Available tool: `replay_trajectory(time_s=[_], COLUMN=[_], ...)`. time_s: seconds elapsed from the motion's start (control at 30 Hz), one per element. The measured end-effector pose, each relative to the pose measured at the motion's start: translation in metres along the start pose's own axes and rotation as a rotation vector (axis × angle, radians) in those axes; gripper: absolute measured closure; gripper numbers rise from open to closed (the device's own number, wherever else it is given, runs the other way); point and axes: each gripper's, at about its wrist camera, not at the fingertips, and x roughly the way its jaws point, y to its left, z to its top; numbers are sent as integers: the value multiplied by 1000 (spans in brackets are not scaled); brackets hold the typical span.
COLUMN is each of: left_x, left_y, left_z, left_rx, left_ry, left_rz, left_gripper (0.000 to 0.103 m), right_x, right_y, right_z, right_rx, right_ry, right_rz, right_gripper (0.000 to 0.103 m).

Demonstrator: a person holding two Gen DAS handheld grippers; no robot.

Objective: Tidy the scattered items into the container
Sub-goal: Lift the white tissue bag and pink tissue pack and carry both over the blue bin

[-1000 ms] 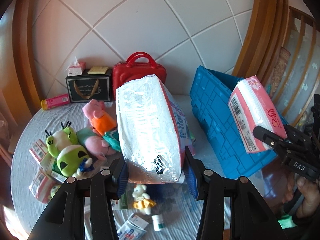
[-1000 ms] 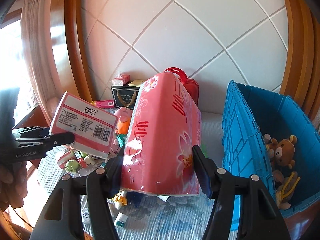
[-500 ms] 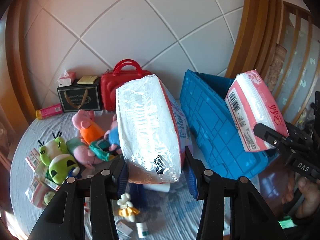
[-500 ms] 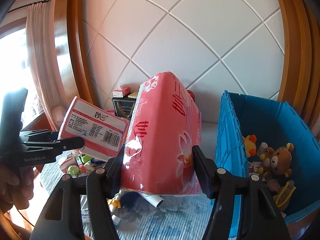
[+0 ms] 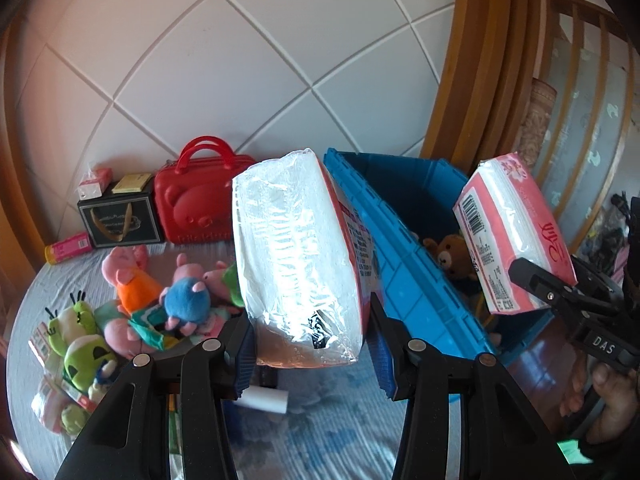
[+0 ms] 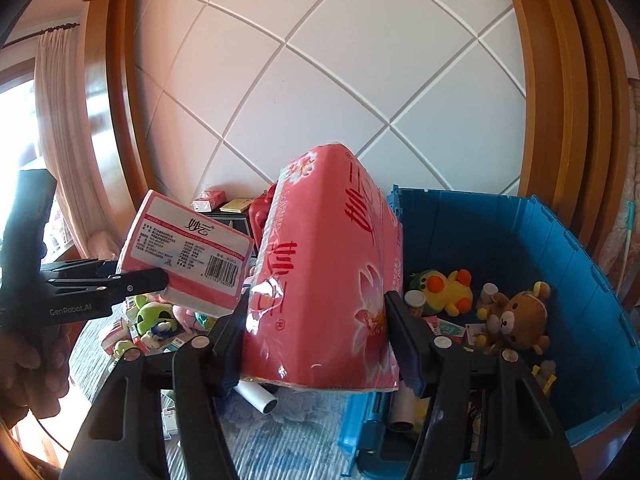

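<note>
Your left gripper has its jaws clamped on a tissue pack, held up above the worktop with its clear white end facing the camera; in the right wrist view the same pack shows its barcode label, carried just left of the other one. Your right gripper has its jaws closed around a second, pink flowered tissue pack, tilted and held at the near left wall of the blue container; from the left wrist view that pack hangs over the container's open top. Inside the container lie a brown bear, a yellow duck plush and small cards. On the worktop to the left remain pink pig plushes, green plushes and a white tube. A red case and a black box stand by the wall.
</note>
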Motion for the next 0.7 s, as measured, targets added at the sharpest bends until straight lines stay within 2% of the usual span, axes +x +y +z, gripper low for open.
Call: replay_trajectory(time_s=[0.7], left_x=[57], left_y=[-141], left_z=[50], left_rx=[146], left_ry=[7], left_rz=[-131], left_gripper=[56], right_x=[-26], right_y=[-122], right_z=[-15], right_rx=[124], right_ry=[-17], right_rz=[-119], right_gripper=[42])
